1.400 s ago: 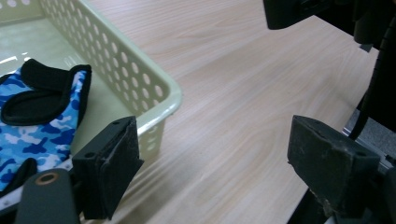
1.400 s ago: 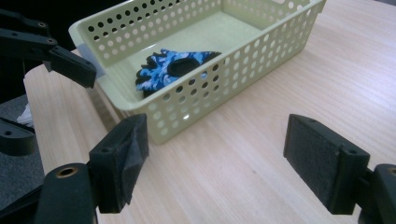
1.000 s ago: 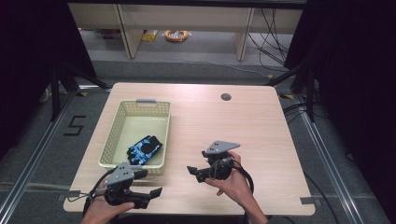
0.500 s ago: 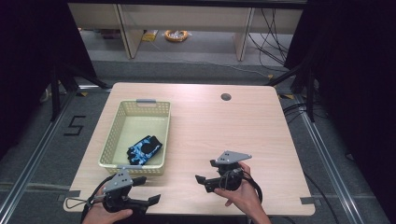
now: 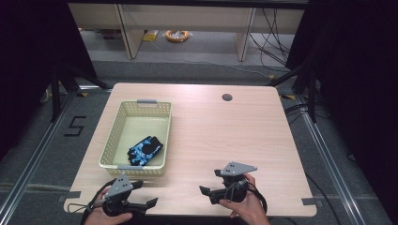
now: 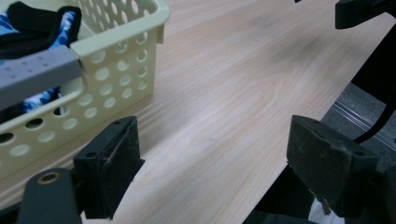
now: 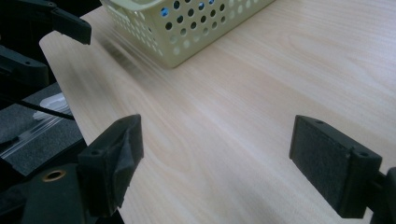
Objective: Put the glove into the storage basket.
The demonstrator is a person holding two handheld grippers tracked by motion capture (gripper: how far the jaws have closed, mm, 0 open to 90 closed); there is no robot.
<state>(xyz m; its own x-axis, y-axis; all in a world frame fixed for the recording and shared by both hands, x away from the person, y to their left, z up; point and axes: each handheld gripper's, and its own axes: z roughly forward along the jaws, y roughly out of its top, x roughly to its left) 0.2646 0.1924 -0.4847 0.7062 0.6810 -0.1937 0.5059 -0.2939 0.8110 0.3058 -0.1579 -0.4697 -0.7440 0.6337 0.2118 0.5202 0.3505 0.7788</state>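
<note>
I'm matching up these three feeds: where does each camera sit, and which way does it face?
High view: fixed above the person's side, looking forward and down on the table; both hands come in at the bottom, with the left gripper and right gripper.
Left gripper view: rides the left gripper, looking along its open jaws across the tabletop, basket at left.
Right gripper view: rides the right gripper, looking between its open jaws towards the basket.
Shared: all three show the basket and tabletop; the glove lies inside.

- The pale yellow perforated basket (image 5: 123, 125) sits upright on the desk's left half, near my left side.
- A crumpled black-and-blue glove (image 5: 144, 150) lies inside its near end.
</note>
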